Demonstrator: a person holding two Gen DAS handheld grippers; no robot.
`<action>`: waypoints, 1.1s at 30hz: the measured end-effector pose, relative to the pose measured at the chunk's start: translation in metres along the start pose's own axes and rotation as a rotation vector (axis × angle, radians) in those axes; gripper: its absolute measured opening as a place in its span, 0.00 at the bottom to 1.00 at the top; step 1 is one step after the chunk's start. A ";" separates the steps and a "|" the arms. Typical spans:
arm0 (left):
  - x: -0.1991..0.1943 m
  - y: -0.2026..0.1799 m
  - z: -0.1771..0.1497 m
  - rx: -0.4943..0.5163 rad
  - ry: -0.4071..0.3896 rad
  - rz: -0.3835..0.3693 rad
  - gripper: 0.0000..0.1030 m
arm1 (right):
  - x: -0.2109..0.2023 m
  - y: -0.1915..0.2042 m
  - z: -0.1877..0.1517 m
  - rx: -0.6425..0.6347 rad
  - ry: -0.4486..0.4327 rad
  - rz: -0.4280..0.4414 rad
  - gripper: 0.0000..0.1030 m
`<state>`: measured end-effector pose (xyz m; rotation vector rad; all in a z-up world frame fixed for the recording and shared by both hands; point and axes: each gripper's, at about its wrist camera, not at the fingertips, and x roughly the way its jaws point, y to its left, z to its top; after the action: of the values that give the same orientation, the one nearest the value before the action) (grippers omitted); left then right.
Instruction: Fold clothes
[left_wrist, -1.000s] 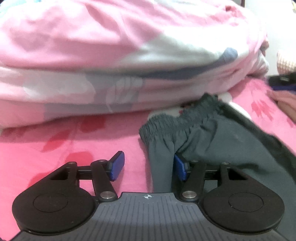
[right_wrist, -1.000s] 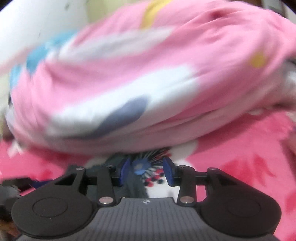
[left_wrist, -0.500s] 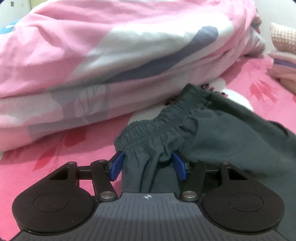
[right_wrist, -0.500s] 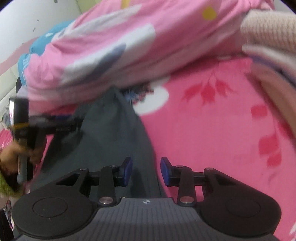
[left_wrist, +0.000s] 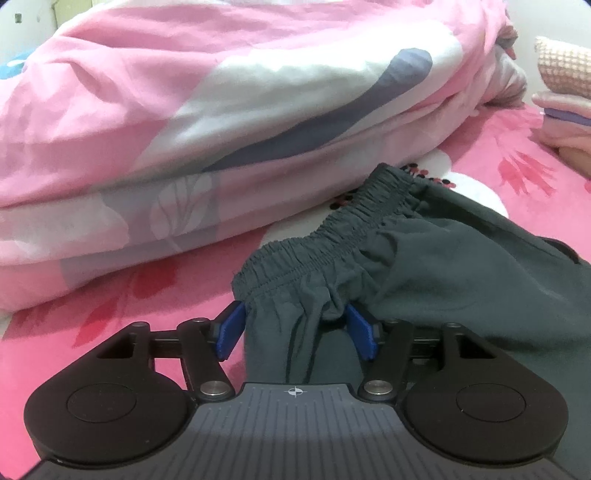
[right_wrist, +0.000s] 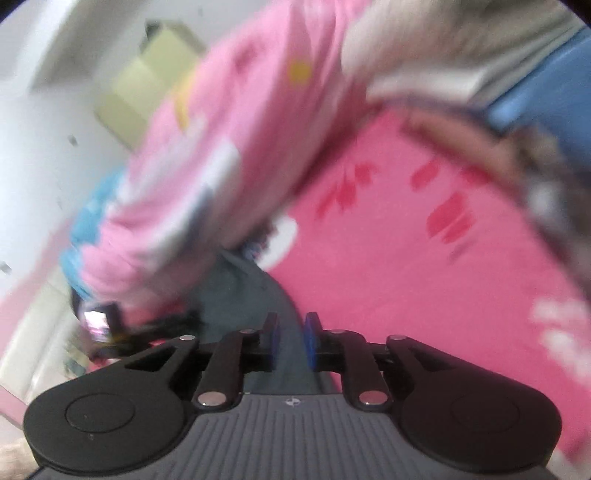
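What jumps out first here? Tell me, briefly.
The dark grey trousers lie on the bright pink floral sheet, their gathered waistband bunched between the fingers of the left gripper. Behind them rises a big folded pink quilt. The blurred right gripper straddles the trousers' far edge.

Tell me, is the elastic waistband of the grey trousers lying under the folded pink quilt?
No, the waistband lies uncovered on the pink sheet, in front of the quilt.

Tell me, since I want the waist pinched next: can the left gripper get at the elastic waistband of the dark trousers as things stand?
Probably yes. The left gripper already straddles the trousers just below the waistband, jaws apart with fabric bunched between them. Nothing lies between; the pink quilt sits behind.
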<state>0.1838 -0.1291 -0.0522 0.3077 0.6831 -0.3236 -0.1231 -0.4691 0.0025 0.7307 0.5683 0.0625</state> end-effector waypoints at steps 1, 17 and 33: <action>0.000 0.000 0.001 0.001 0.001 0.002 0.61 | -0.026 0.001 -0.003 0.010 -0.027 0.010 0.17; 0.010 -0.007 0.000 0.030 0.048 0.049 0.63 | -0.064 -0.001 -0.108 -0.039 0.085 -0.175 0.21; 0.011 -0.011 0.001 0.057 0.045 0.070 0.63 | -0.085 0.003 -0.107 -0.135 -0.012 -0.256 0.02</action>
<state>0.1879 -0.1409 -0.0605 0.3933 0.7065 -0.2705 -0.2490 -0.4223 -0.0200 0.5227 0.6353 -0.1398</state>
